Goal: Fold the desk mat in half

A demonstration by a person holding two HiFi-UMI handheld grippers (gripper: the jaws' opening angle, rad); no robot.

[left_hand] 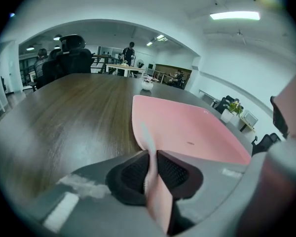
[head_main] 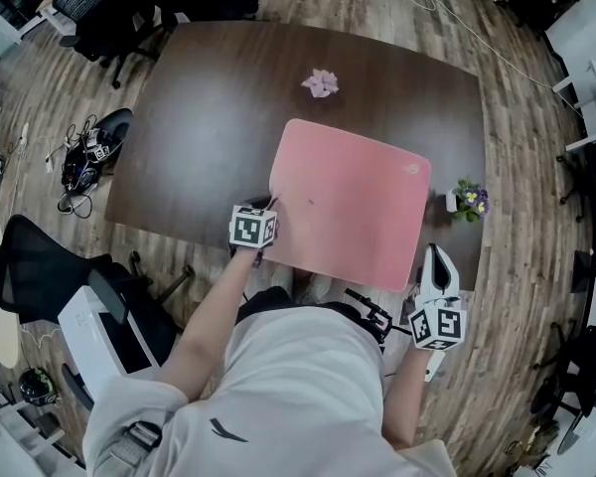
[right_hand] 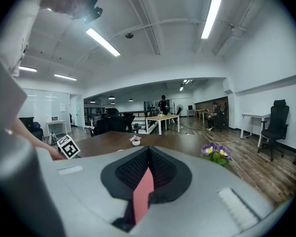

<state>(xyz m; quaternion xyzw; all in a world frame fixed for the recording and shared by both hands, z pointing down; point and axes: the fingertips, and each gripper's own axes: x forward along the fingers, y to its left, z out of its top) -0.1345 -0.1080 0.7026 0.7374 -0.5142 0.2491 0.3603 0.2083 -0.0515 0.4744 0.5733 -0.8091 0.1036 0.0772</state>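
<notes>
A pink desk mat (head_main: 348, 202) lies flat on the dark wooden table (head_main: 199, 117), towards its near right side. My left gripper (head_main: 270, 207) is at the mat's near left corner. In the left gripper view the mat's edge (left_hand: 149, 147) stands between the two black pads (left_hand: 175, 174), which press on it from both sides. My right gripper (head_main: 432, 256) is at the mat's near right corner. In the right gripper view a strip of pink mat (right_hand: 143, 196) sits pinched in the shut gripper (right_hand: 147, 174).
A small pink flower ornament (head_main: 320, 83) sits on the table beyond the mat. A pot of purple flowers (head_main: 468, 200) stands at the table's right edge. Office chairs (head_main: 40, 266) and a heap of cables (head_main: 84, 157) are on the floor to the left.
</notes>
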